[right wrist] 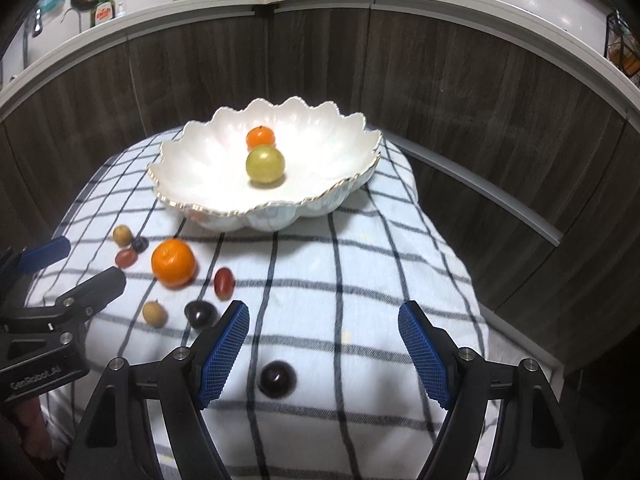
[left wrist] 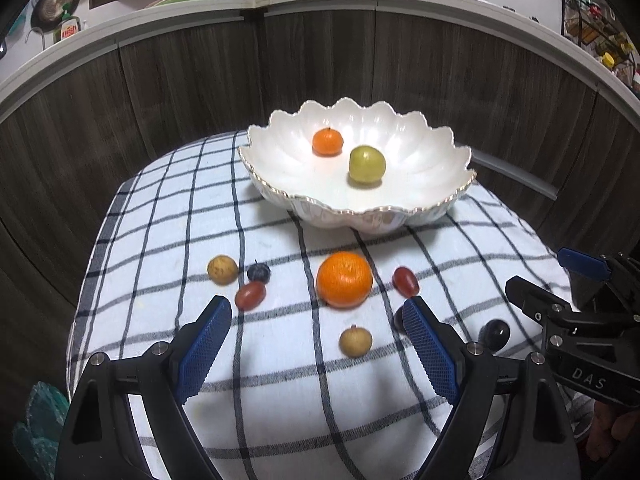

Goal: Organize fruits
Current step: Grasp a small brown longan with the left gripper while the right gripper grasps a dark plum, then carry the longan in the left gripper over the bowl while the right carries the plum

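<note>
Bowl (left wrist: 440, 156) holds sm. orange (left wrist: 327, 141) + green fruit (left wrist: 367, 163); both tools (left wrist: 316, 316) (right wrist: 323, 322) spread wide, nothing gripped.

Left wrist view looks forward and down from the near-left of the table, close over the cloth (left wrist: 168, 208), facing the cabinets. Right wrist view does the same from the near-right. Both share the bowl (left wrist: 452, 152) (right wrist: 192, 160), the orange (left wrist: 344, 279) (right wrist: 173, 263) and the counter behind. Each view catches the other gripper at its edge.
</note>
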